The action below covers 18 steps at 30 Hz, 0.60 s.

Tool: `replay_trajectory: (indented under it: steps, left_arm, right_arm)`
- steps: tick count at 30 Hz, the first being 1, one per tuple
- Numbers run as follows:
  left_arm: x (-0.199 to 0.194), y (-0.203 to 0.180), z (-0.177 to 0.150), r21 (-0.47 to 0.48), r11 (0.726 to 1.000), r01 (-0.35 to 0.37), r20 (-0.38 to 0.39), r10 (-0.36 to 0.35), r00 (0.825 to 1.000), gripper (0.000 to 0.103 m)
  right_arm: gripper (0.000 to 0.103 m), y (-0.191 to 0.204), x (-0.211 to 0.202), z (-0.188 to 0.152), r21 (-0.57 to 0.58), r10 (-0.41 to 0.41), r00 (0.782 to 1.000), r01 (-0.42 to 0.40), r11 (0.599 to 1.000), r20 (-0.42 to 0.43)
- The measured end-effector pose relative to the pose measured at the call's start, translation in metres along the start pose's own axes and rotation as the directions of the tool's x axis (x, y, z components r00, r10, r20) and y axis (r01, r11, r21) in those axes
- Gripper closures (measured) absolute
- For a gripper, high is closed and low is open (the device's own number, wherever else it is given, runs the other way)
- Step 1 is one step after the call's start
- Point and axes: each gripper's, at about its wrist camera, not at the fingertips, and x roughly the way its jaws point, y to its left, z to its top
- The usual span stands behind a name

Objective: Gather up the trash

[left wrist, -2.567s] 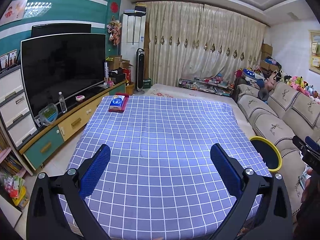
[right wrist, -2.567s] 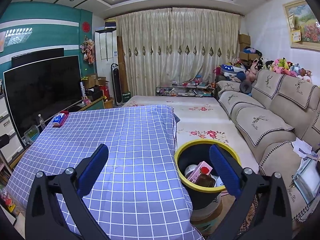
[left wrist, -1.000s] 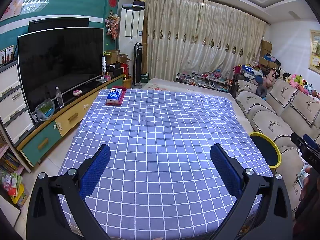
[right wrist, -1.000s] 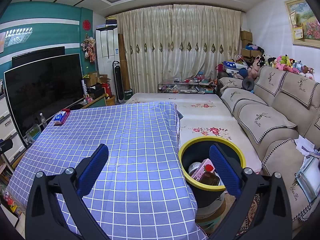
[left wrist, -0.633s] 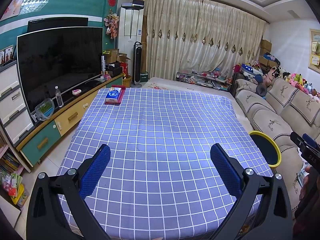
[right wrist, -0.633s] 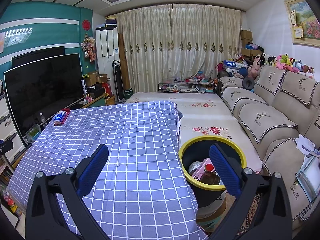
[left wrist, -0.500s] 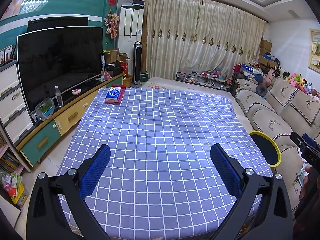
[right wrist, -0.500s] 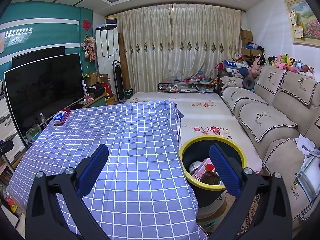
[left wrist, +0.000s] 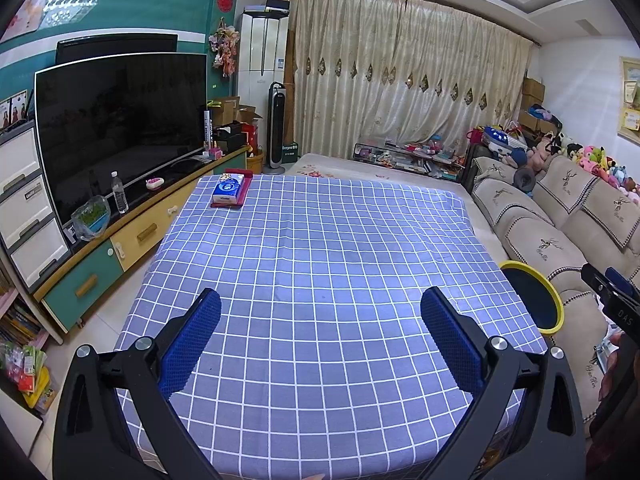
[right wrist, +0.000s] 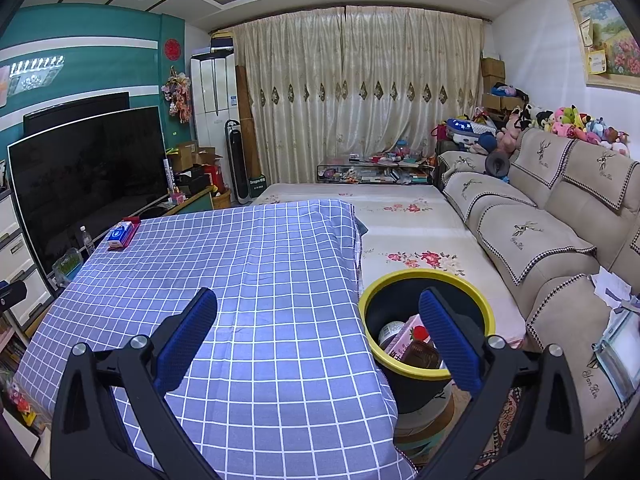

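The left claw [left wrist: 320,336] fills the bottom of its frame with its blue-padded fingers [left wrist: 192,344] spread wide apart and nothing between them, poised over the near edge of the tabletop [left wrist: 320,248], which is covered by a purple cloth with a white grid. The right claw [right wrist: 318,334] is likewise wide open and empty; its left finger sits over the checked cloth, while its right finger [right wrist: 450,344] overlaps, in the picture, the yellow-rimmed black trash bin [right wrist: 400,276] at the lower right of centre. The bin stands just beside the tabletop's right edge, between it and the beige sofa [right wrist: 540,248], and it holds trash: a pink carton [right wrist: 406,338], a brown bottle-like item [right wrist: 422,354] and a pale round thing [right wrist: 390,330] that is too hidden to name. In the left view only the bin's rim shows at the right edge, with a tip of the other claw just beyond it. The cloth looks bare except at its far left corner, upper left of centre, where a blue tissue pack [left wrist: 229,189] lies on a red tray [left wrist: 239,184]. Further left stand a large dark television [left wrist: 120,128] and a low cabinet [left wrist: 132,236] carrying a water bottle [left wrist: 119,198]. Cream curtains [right wrist: 360,92] close the back of the room.
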Motion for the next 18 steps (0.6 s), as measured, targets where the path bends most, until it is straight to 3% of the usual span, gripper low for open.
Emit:
replay_trajectory:
  steps: [18]
  left_arm:
    - [0.0068, 0.0058, -0.0012, -0.019, 0.999, -0.034, -0.018, 0.034, 0.999, 0.005]
  right_arm:
    - [0.007, 0.0001, 0.0056, -0.0019, 0.002, 0.002, 1.000, -0.002, 1.000, -0.006]
